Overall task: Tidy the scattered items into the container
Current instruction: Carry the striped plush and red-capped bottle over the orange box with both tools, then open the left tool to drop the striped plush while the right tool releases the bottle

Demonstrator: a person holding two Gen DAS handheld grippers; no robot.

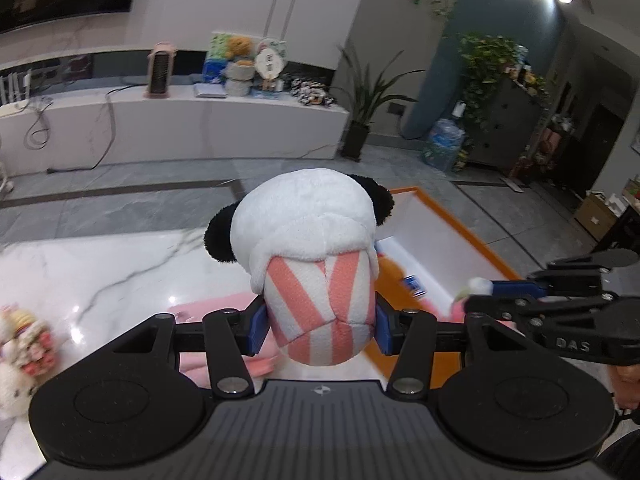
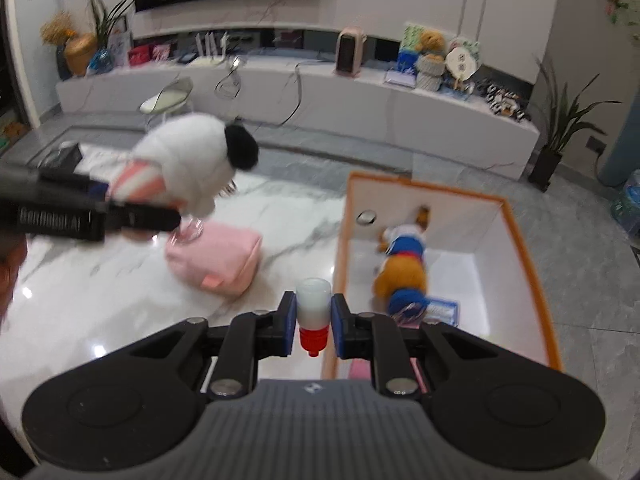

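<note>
Your right gripper [image 2: 314, 326], clamped on the small bottle [image 2: 313, 312], is nearer the container [image 2: 516, 216], just right of it; your left gripper [image 1: 320, 322] grips the panda plush [image 1: 312, 248], farther left.

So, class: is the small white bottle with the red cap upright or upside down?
Upside down: the small white bottle with the red cap hangs cap-downward between the right gripper jaws.

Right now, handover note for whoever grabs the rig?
Left claw: shut on the panda plush, held up above the table.
Right claw: shut on a small white bottle with a red cap, by the box's near corner.
Done: bear plush lies inside the orange-rimmed box.
Left: drop both held items in; pink pouch is on the marble table.
</note>
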